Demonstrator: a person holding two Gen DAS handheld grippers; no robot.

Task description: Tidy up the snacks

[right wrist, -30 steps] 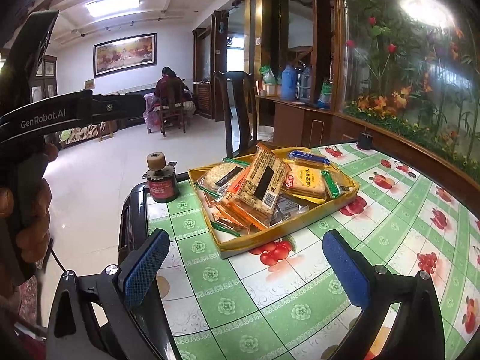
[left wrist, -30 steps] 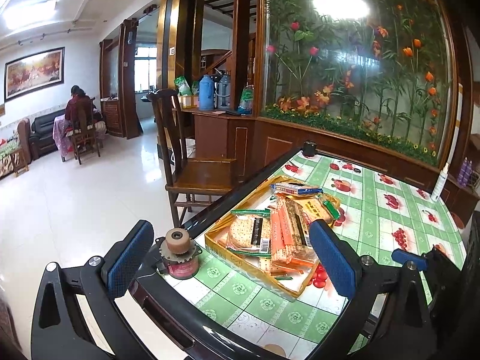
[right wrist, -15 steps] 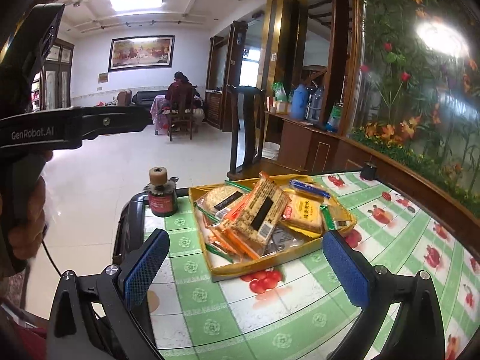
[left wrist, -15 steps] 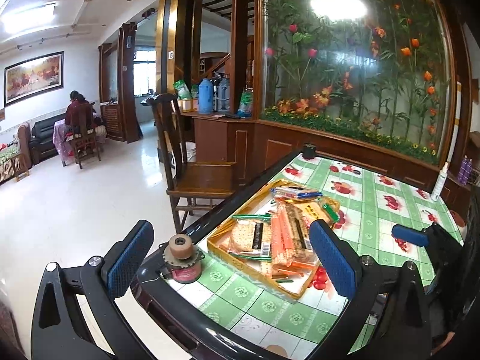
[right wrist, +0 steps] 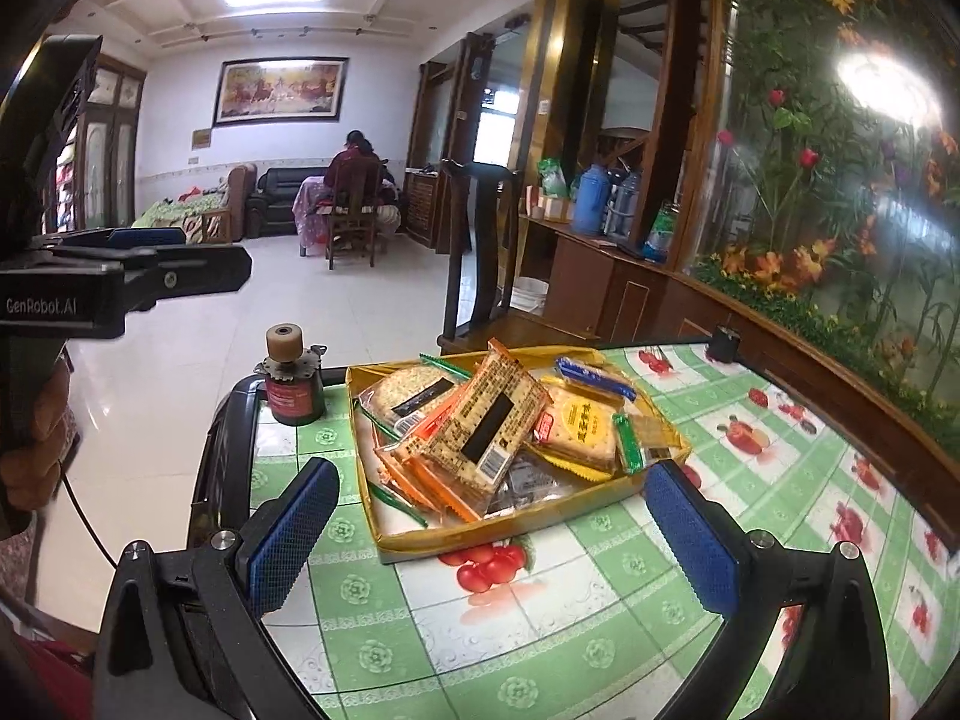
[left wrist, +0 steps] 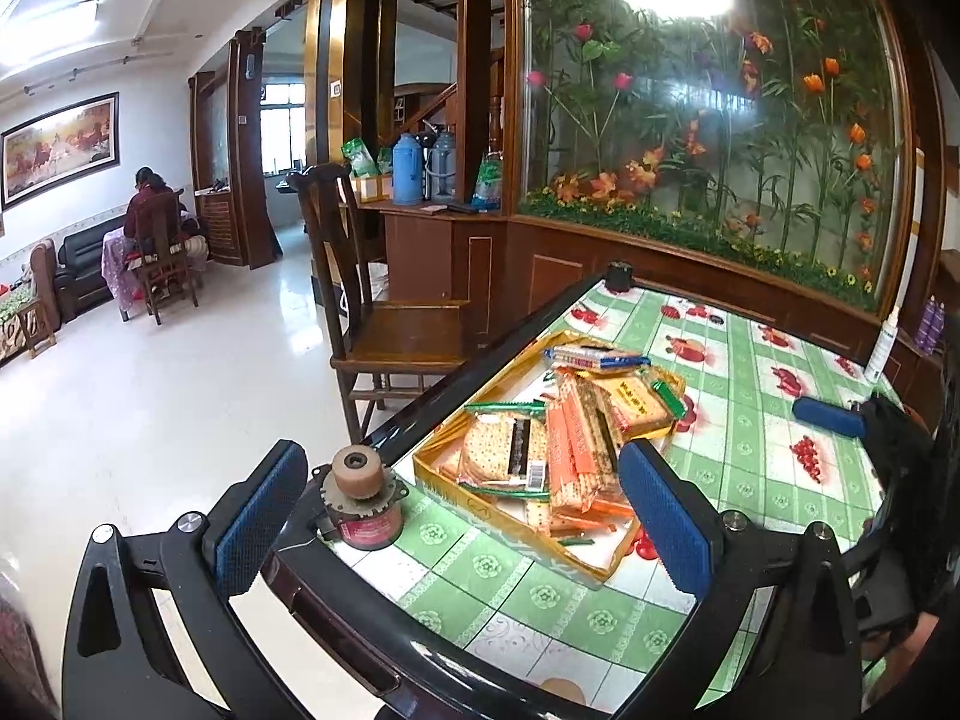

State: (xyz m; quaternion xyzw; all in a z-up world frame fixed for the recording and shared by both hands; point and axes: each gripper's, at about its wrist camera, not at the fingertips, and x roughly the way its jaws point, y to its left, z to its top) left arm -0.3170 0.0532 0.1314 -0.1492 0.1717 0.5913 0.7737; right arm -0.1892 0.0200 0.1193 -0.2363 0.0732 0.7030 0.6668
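Motor (right wrist: 292,387): small red-bodied cylinder with a tan roller on top, upright at the worktop (right wrist: 540,618) corner, just left of the tray.

Tray (right wrist: 516,531): shallow gold box on the green-checked, fruit-printed worktop, near its left edge. Holds a loose heap of snacks (right wrist: 480,426): round crackers in clear wrap at left, a square cracker pack with orange trim and black label tilted on top at centre, a yellow-labelled cracker pack to its right, a blue-and-white bar at the back, thin green sticks along the edges. Lower packs are covered and hard to tell apart.

Left tongs (left wrist: 462,516): blue pads wide apart, empty, held above the worktop corner and aimed at the tray; in the right wrist view they sit level at far left, gripped by a hand (right wrist: 42,438) that is partly cut off.

Right tongs (right wrist: 492,534): pads wide apart, empty, raised before the tray's near edge; only one blue pad (left wrist: 828,417) shows in the left view.
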